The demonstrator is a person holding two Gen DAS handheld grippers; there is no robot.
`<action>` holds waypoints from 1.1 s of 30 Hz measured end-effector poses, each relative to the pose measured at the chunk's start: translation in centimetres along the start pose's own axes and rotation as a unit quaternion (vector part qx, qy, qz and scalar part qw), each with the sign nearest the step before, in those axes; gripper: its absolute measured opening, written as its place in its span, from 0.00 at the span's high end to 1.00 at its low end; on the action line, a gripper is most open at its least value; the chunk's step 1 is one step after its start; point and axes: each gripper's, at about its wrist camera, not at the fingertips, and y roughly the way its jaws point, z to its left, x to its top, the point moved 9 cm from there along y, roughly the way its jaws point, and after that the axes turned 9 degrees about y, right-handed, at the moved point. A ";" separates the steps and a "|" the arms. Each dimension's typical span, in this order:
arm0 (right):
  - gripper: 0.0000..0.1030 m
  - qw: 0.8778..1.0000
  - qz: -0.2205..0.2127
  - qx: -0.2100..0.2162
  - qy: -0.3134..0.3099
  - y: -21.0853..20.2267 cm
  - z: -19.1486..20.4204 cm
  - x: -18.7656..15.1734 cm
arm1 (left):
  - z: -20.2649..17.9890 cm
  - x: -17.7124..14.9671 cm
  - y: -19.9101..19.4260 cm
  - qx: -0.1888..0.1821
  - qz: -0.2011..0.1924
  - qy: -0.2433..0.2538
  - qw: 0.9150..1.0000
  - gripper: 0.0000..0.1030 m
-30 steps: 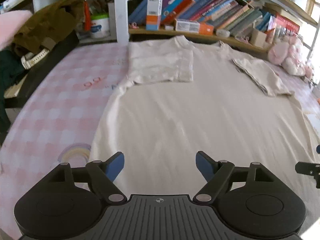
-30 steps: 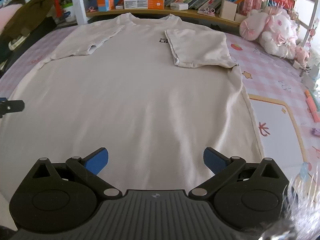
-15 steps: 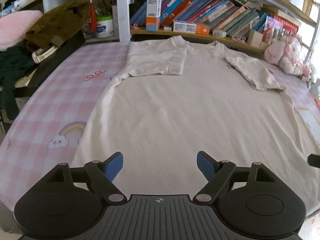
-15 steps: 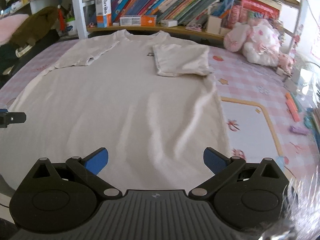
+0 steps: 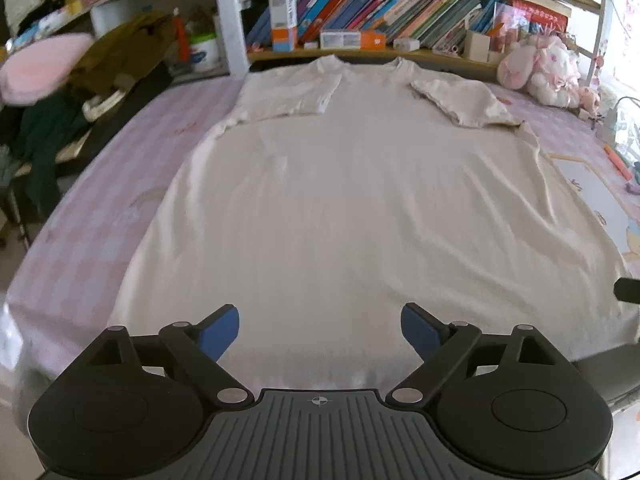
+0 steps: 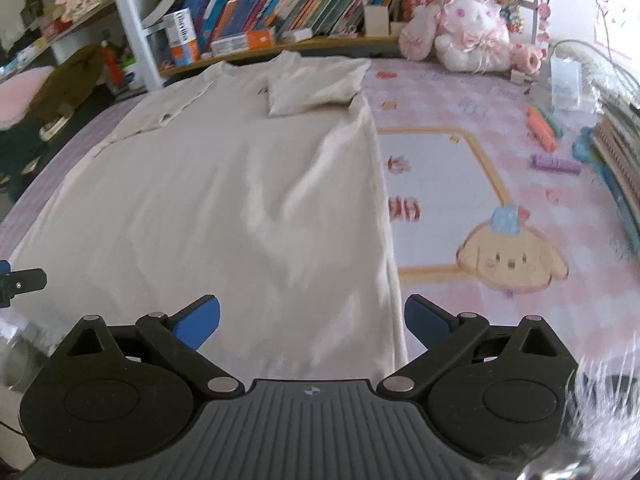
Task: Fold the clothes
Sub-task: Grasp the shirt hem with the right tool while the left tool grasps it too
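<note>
T-shirt (image 5: 352, 208), cream and short-sleeved, lies spread flat on the pink checked bed cover (image 5: 100, 224), collar toward the far edge under the bookshelf (image 5: 380, 12) and hem at the near edge, so its long axis runs straight away from both grippers. Both sleeves are already folded inward onto the chest: the left sleeve (image 5: 288, 92) and the right sleeve (image 5: 460, 100) lie as flat flaps either side of the collar. The left gripper (image 5: 320, 330) hovers over the hem, a little left of the shirt's middle, its blue pads spread wide and holding nothing. The right gripper (image 6: 312, 320) hangs over the hem's right corner, with the shirt's right side edge running away from between its fingers beside the cartoon play mat (image 6: 460, 208); it too is wide apart and empty. Whether either pad touches the cloth is hard to judge, since the hem is partly hidden behind the gripper bodies. The hem lies directly ahead of and below each gripper, one near each lower corner, so the likely next move is for both to drop, pinch the hem, and carry it forward along the long axis toward the collar. Soft wrinkles cross the right half of the body, and thin fabric may slip if pinched shallowly
</note>
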 end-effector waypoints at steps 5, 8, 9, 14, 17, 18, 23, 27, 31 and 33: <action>0.19 1.000 0.016 0.018 0.014 -1.5 -0.9 -1.9 | 1.2 -2.3 -1.6 -0.004 0.002 -0.029 1.000 0.12; 0.28 0.999 0.028 0.019 0.041 -2.0 -2.4 -2.7 | 2.9 -3.3 -1.5 0.003 0.011 -0.043 0.999 0.13; 0.32 0.998 0.031 0.015 0.054 -2.1 -3.0 -3.0 | 3.6 -3.4 -1.5 0.007 0.012 -0.051 0.999 0.13; 0.48 0.990 0.061 0.010 0.123 -1.1 -5.5 -3.3 | 7.5 -4.5 -1.7 0.020 0.012 -0.091 0.996 0.15; 0.54 0.987 0.074 0.005 0.145 -0.2 -6.2 -3.1 | 10.2 -5.2 -1.4 0.026 0.015 -0.109 0.994 0.15; 0.54 0.986 0.075 0.003 0.146 0.0 -6.2 -3.0 | 11.1 -5.5 -1.2 0.029 0.018 -0.114 0.993 0.15; 0.55 0.987 0.096 0.003 0.130 0.5 -5.9 -2.4 | 15.5 -6.8 0.0 0.043 0.027 -0.133 0.990 0.26; 0.55 0.980 0.120 0.029 0.156 0.9 -6.5 -2.3 | 17.0 -6.7 2.0 -0.002 0.029 -0.148 0.989 0.30; 0.55 0.966 0.138 0.054 0.212 1.3 -7.2 -2.2 | 18.4 -6.5 4.0 -0.045 0.032 -0.162 0.985 0.41; 0.55 0.962 0.142 0.059 0.228 1.4 -7.5 -2.2 | 18.8 -6.1 4.8 -0.065 0.037 -0.166 0.983 0.42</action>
